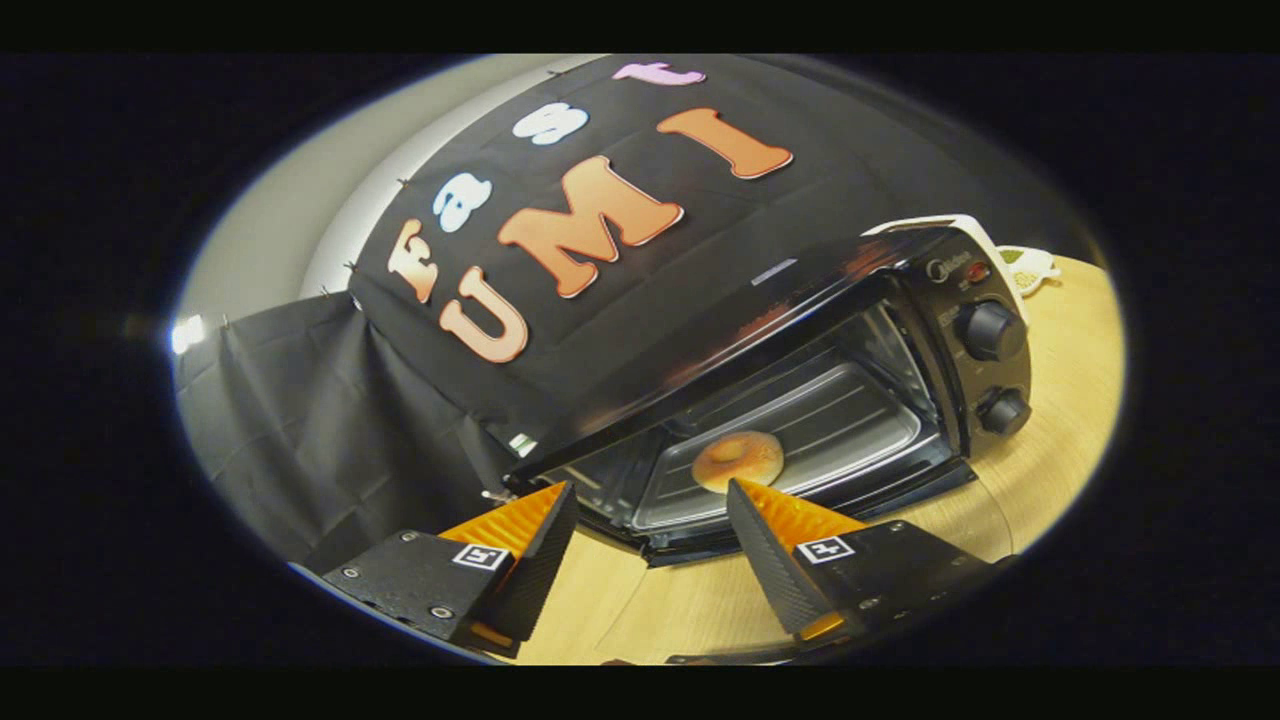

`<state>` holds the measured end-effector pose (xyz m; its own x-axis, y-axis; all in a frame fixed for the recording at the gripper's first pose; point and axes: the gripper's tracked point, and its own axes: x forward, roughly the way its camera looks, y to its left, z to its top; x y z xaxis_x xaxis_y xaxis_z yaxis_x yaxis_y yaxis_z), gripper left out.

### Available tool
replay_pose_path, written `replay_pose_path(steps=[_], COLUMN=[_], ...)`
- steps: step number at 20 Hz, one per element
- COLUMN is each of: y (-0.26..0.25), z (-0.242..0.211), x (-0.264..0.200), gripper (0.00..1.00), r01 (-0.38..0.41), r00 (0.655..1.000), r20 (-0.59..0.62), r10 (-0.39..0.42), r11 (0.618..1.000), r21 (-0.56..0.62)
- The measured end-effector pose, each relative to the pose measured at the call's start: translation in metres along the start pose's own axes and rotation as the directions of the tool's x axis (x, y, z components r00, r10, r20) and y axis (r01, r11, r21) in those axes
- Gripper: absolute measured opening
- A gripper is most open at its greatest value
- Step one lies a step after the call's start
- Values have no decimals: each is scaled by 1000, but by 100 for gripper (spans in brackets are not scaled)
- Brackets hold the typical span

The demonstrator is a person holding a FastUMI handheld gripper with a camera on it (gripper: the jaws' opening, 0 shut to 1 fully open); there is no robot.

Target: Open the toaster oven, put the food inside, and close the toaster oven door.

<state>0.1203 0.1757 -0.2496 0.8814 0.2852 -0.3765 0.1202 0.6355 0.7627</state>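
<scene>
One round golden bagel [738, 460] sat on the tray inside the black glass-doored toaster oven [800, 400], just beyond the gripper [650, 520], jaws open and empty, probably so the door could be closed.

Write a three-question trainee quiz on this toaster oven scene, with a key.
1. True or false: the bagel lies on the tray inside the toaster oven.
2. The gripper is: A) shut on the bagel B) open, holding nothing C) shut on a knob.
3. Fill in: the two knobs sit on the oven's control panel, one ___ the other.

Key: 1 true; 2 B; 3 above.
</scene>
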Motion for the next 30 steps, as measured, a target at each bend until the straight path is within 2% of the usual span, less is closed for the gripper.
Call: replay_pose_path(steps=[7,10,17,23,27,30], y=[14,17,-17,-49,-70,-82], z=[-5,-4,-23,-54,-74,-86], x=[-49,-68,-105,-132,-146,-152], gripper=[89,89,89,89,89,89], r01=[-47,-45,66,116,156,177], r00=[999,999,997,983,963,948], r20=[23,27,-21,-103,-145,-176], r10=[45,45,-71,-150,-227,-267], r11=[997,999,978,951,909,897], r21=[67,18,-200,-286,-387,-406])
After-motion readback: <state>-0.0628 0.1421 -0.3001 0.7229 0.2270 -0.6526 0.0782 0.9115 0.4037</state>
